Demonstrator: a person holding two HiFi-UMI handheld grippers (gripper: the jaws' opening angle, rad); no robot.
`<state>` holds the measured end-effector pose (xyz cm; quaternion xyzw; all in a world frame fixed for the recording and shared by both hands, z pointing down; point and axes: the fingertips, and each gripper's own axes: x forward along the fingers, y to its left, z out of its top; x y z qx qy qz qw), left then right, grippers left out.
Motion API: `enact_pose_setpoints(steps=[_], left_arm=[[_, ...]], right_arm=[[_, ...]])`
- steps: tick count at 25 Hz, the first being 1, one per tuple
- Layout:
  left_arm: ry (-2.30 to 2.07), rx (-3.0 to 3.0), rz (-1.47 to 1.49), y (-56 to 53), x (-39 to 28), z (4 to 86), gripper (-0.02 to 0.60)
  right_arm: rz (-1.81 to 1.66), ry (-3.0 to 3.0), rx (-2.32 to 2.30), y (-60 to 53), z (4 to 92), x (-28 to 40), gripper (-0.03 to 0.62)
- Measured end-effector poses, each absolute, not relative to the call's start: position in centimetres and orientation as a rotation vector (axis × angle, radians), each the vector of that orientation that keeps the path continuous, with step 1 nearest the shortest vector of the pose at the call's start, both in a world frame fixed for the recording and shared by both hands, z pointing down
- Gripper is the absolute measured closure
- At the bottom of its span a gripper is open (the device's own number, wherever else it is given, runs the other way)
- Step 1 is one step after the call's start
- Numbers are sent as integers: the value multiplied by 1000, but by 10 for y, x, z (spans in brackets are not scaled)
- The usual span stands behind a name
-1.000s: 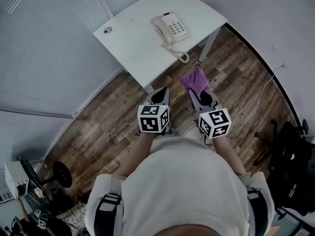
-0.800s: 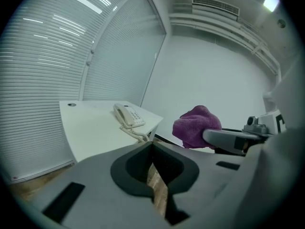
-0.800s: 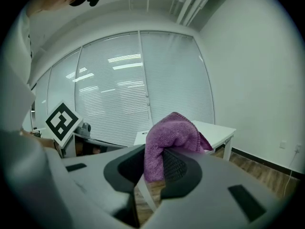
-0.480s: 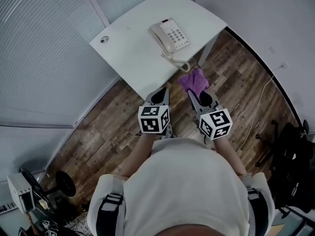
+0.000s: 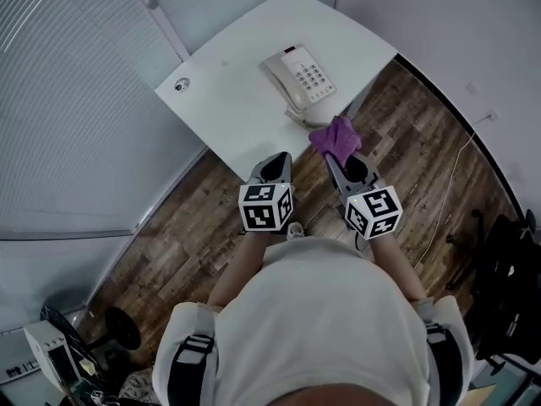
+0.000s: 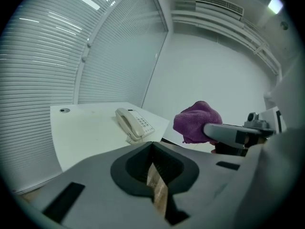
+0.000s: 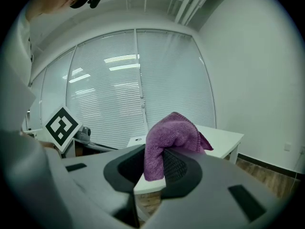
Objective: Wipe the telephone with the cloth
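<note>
Clamping purple cloth (image 5: pixel 336 134) in right tongs (image 5: pixel 331 156), beige telephone (image 5: pixel 302 76) on white table (image 5: pixel 228 100)

Soft daylight through blinds (image 6: pixel 47 56); ceiling lamp (image 6: pixel 275 4) glare; fisheye edges black; left claw (image 6: pixel 153 149) blurred.

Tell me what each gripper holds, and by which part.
Right gripper: shut on the purple cloth, pinched at a bunched fold, the rest bulging past the jaws. Left gripper: shut, holding nothing.
</note>
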<state>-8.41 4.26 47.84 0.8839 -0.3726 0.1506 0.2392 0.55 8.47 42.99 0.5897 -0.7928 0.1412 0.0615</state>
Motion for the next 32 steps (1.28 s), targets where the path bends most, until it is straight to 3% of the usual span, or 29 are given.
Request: enact_pose_setpoints(steps=[17, 32], left_arm=[[-1038, 2353, 438, -12, -86, 494, 563], [-1185, 2268, 409, -126, -81, 487, 563]], right_arm=[[438, -2428, 1783, 14, 424, 14, 507], [369, -2548, 1572, -127, 412, 24, 507]])
